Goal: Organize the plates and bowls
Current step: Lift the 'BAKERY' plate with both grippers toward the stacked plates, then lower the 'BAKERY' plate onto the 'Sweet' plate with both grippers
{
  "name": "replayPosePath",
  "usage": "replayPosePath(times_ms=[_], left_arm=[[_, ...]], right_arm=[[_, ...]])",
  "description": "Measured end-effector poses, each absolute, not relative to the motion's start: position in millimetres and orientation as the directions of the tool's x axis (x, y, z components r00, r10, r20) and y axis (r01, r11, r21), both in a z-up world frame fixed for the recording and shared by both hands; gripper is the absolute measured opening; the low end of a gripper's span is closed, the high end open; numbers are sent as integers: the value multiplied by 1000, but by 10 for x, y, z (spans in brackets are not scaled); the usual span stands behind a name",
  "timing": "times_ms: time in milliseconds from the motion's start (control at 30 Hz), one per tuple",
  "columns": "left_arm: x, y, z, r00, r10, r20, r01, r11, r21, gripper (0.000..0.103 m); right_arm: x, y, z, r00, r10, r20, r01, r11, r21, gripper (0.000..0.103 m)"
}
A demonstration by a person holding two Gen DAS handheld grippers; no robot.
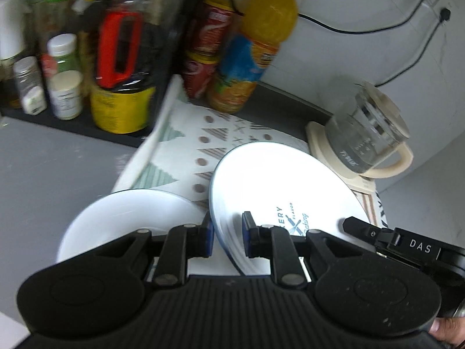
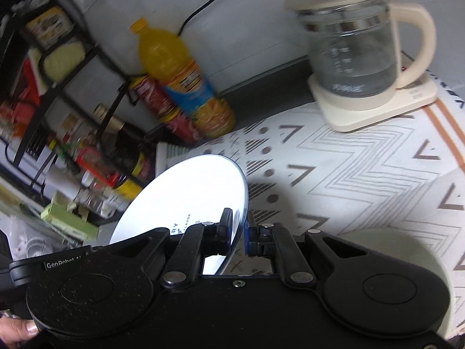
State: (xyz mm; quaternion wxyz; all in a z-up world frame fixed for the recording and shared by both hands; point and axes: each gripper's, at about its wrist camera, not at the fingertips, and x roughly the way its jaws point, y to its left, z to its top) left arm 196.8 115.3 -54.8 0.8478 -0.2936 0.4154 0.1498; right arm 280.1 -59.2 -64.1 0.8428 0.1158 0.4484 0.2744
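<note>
Glazed white ceramic, left wrist view: the printed plate (image 1: 276, 180) is tilting up off the patterned cloth (image 1: 186, 145), on the near side of the glass kettle (image 1: 366, 133). The left tongs (image 1: 228, 226) are sitting narrow astride its near rim, one pad on each face; whether they are actually pinching cannot be told. A second plate (image 1: 130, 218) is lying flat, farther from the kettle than the printed one and just beside it.

Right wrist view: the right tongs (image 2: 239, 226) are closing tight on the same plate's (image 2: 189, 192) thin rim, and it is standing almost edge-on, well in front of the kettle (image 2: 351, 52) and to its left.

Handling, as a judgement: the plate is likely behaving as a stiff, fairly heavy, brittle body with a slick glaze, so a rim pinch is probably prone to slipping or pivoting. The raised rim is offering the only purchase; two holds set apart along it are likely steadying the tilt, and a gentle set-down onto the second plate is advisable.
</note>
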Motion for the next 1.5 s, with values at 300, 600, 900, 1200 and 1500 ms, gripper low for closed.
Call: replayPosePath(times_ms=[300, 600, 900, 1200, 1500], left_arm=[[1599, 1378, -657, 566, 57, -823, -570, 748, -340, 17], [1348, 1488, -809, 527, 57, -848, -612, 718, -332, 17], [1252, 1501, -985, 475, 57, -878, -643, 703, -302, 19], [1201, 1549, -1147, 447, 39, -894, -675, 670, -308, 19], [1235, 1532, -1290, 425, 11, -905, -679, 665, -311, 21]], right_arm=[[2571, -220, -787, 393, 566, -725, -442, 807, 391, 9], [2369, -34, -872, 378, 542, -751, -495, 804, 330, 9], [2161, 140, -988, 384, 480, -789, -567, 797, 209, 10], [2099, 250, -1097, 391, 447, -805, -595, 789, 150, 11], [2103, 258, -1185, 400, 418, -816, -581, 804, 127, 10]])
